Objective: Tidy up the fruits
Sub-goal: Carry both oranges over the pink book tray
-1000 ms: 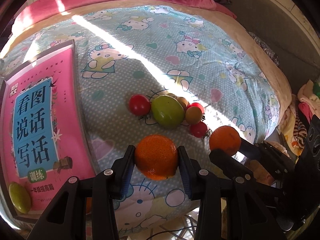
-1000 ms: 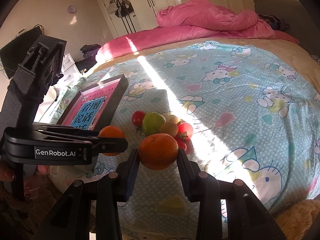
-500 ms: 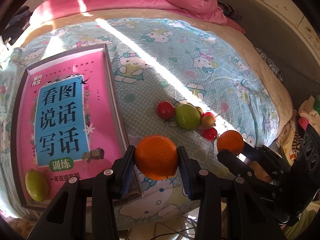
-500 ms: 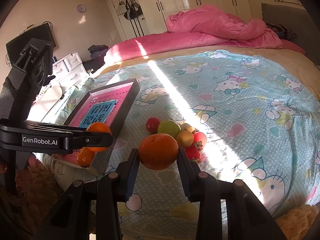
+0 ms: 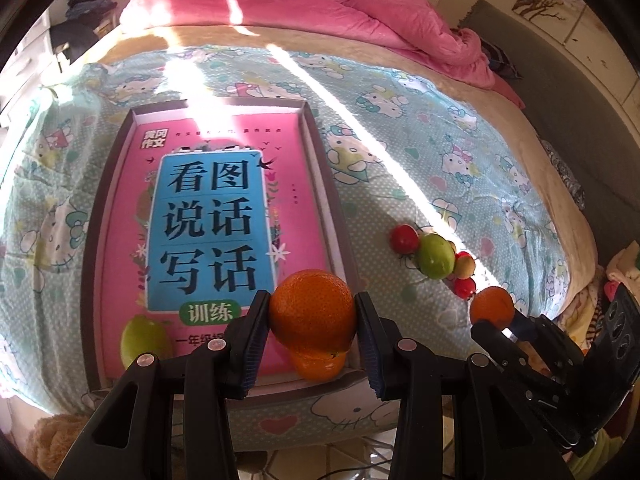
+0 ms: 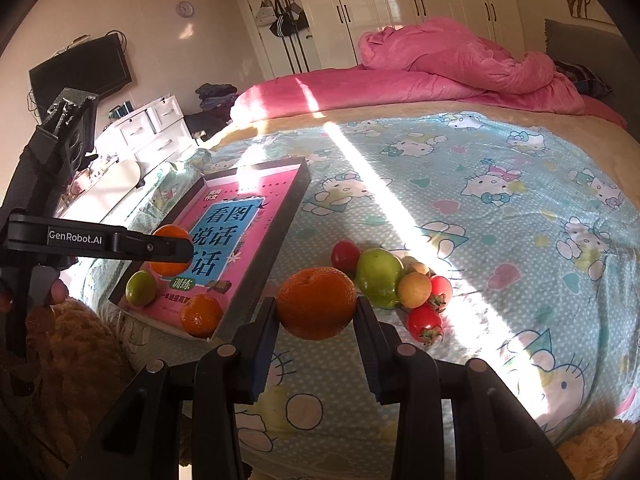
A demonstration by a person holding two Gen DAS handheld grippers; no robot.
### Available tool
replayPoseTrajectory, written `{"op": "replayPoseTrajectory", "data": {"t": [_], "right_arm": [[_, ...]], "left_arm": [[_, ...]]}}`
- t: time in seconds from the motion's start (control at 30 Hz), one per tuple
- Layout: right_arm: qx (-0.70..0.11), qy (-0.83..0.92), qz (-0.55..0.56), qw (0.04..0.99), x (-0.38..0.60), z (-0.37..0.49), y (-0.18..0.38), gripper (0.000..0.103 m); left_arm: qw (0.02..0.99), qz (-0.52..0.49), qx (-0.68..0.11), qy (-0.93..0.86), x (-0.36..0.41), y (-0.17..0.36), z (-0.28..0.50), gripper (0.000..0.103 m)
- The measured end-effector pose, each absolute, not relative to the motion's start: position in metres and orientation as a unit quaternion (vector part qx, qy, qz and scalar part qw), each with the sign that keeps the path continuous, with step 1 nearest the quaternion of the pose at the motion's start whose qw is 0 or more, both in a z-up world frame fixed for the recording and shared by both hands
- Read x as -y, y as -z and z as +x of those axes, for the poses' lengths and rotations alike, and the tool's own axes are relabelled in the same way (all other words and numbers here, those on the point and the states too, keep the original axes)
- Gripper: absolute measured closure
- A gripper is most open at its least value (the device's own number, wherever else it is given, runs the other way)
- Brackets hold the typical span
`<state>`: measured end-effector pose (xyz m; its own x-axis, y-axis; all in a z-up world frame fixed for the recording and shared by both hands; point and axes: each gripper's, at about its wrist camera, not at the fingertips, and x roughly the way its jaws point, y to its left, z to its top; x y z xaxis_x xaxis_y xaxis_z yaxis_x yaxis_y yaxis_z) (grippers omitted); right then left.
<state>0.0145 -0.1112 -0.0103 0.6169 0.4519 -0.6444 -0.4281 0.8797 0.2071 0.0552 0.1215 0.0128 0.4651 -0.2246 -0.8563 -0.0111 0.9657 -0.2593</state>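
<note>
Gripping an orange each, left hand-held gripper (image 5: 312, 320), right hand-held gripper (image 6: 315, 309), over cartoon-print bedsheet (image 6: 500, 208), white wardrobes (image 6: 400, 4) behind.

Pink book cover (image 5: 120, 240) in the tray beyond the left claw: blue panel (image 5: 208, 228) reads "看图说话写话", green oval (image 5: 210, 312) "训练", top corner "黄冈作文". Left gripper (image 6: 170, 249) arm, seen left of the right claw: white lettering "GenRobot.AI" (image 6: 75, 237).

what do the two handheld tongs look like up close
Both the left tongs and right tongs are matte black plastic with two flat fingers lined with ribbed blue pads and round silver rivets at the pivots. The left one's side carries white "GenRobot.AI" lettering.
</note>
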Motion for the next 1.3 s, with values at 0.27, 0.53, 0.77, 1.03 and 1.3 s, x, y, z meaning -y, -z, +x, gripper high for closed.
{"op": "replayPoseTrajectory", "data": {"t": [0.27,0.53,0.77,1.03,1.3], "right_arm": [[-0.361,-0.27,-0.001,0.893,0.084,0.013,0.006,0.064],[-0.359,-0.298,-0.02,0.884,0.051,0.013,0.002,0.064],[-0.359,-0.312,-0.03,0.879,0.033,0.019,0.0,0.064],[-0.363,-0.318,-0.04,0.875,0.02,0.03,0.0,0.064],[-0.377,-0.324,-0.047,0.866,0.01,0.042,0.007,0.064]], "left_arm": [[0.846,-0.133,-0.514,0.038,-0.153,-0.008,0.044,0.059],[0.837,-0.144,-0.527,0.023,-0.172,0.006,0.036,0.059],[0.834,-0.137,-0.534,0.026,-0.174,0.013,0.034,0.059],[0.829,-0.114,-0.545,0.043,-0.161,0.023,0.039,0.059],[0.822,-0.102,-0.557,0.052,-0.151,0.034,0.044,0.059]]}}
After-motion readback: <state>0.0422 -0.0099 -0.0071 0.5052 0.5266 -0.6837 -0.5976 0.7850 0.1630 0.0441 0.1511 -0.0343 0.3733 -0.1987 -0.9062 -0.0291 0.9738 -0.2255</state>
